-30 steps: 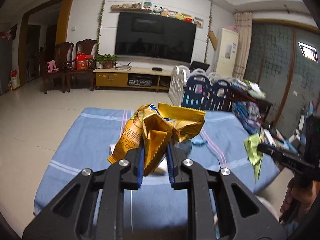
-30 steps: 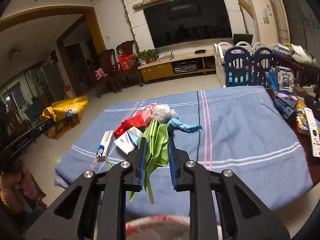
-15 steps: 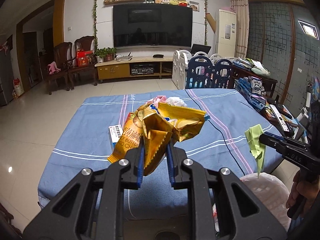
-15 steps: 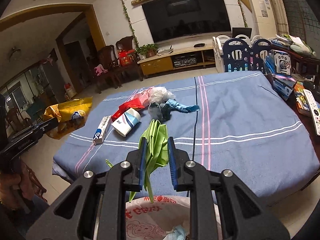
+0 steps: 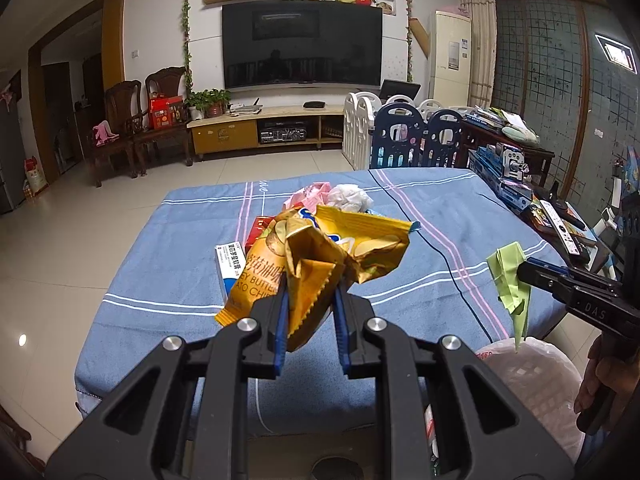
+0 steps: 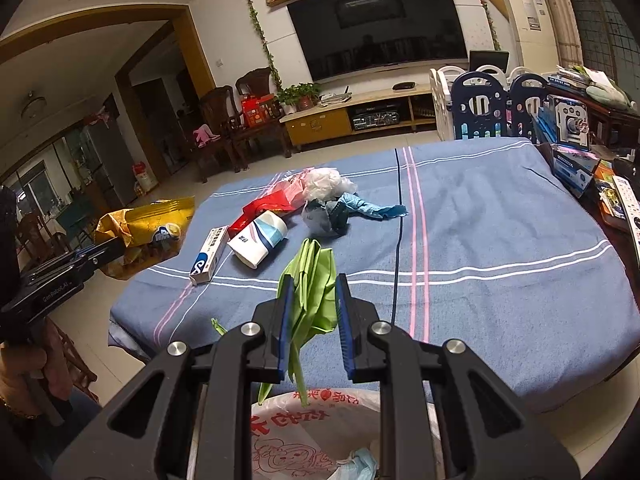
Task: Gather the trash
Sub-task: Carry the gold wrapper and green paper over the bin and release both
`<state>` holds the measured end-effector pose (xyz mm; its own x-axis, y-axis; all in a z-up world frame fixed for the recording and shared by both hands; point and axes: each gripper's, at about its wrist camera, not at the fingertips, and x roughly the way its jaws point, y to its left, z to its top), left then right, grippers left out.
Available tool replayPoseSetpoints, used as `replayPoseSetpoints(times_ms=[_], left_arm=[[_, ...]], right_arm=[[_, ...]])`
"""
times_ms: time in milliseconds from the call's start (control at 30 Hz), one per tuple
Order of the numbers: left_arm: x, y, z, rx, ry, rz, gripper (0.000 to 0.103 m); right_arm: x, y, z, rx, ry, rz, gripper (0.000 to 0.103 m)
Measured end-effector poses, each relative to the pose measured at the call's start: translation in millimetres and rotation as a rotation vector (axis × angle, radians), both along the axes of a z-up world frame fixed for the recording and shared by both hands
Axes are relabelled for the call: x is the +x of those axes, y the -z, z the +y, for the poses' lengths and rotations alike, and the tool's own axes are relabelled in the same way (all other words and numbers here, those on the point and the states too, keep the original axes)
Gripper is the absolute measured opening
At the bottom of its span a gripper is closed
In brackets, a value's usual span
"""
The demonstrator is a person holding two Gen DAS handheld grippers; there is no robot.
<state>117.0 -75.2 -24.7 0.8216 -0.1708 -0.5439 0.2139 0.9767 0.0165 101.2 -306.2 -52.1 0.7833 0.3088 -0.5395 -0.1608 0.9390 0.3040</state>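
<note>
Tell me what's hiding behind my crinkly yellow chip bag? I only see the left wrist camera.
Observer: Behind the crinkly yellow chip bag, a white paper cup with blue and red stripes lies on its side on the blue striped cloth.
Operator: Is anything in the trash bag yet?
Observer: Yes, a light blue face mask lies inside the white plastic bag with red print.
Operator: Is the green one above the bag?
Observer: The crumpled green wrapper, clamped in the right hand-held gripper, dangles with its tip over the bag's mouth.
</note>
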Motion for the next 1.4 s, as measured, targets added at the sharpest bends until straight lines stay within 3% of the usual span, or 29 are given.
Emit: replayPoseSetpoints(times_ms=[400,667,900,1033,1100,1133,1167,1233,1267,1300,1400], left_arm=[[-1,3,-6,0.002,0.048,0.026,0.021],[-44,25,-53,0.014,0.257,0.088,0.021],[-97,46,-91,0.008,0.432,0.162,0.021],[-117,52,-100,-0.005,0.486,0.185,0.024],[-121,53,-100,-0.022,0.500,0.200,0.028],[-122,52,-99,-0.035,0.503,0.210,0.036],[-121,52,-97,-0.045,0.501,0.216,0.059],[-122,45,-89,-0.061,0.455,0.190,0.093],[-124,42,-85,-0.071,0.437,0.171,0.094],[-124,38,-79,-0.086,0.423,0.156,0.094],[-122,24,-56,-0.117,0.348,0.113,0.095]], right_arm=[[-5,-7,4,-0.012,-0.024,-0.006,0.021],[-48,-25,4,-0.054,-0.026,-0.040,0.021],[-105,-20,-13,-0.042,0.023,-0.019,0.021],[-133,-14,-22,-0.003,0.046,-0.015,0.022],[-138,-16,-23,0.004,0.047,-0.024,0.023],[-142,-17,-22,0.003,0.050,-0.031,0.024],[-143,-17,-21,0.004,0.051,-0.037,0.028],[-146,-19,-22,0.002,0.063,-0.060,0.046],[-147,-18,-23,0.001,0.073,-0.071,0.058],[-148,-19,-26,0.005,0.081,-0.077,0.061],[-146,-17,-32,0.036,0.092,-0.074,0.061]])
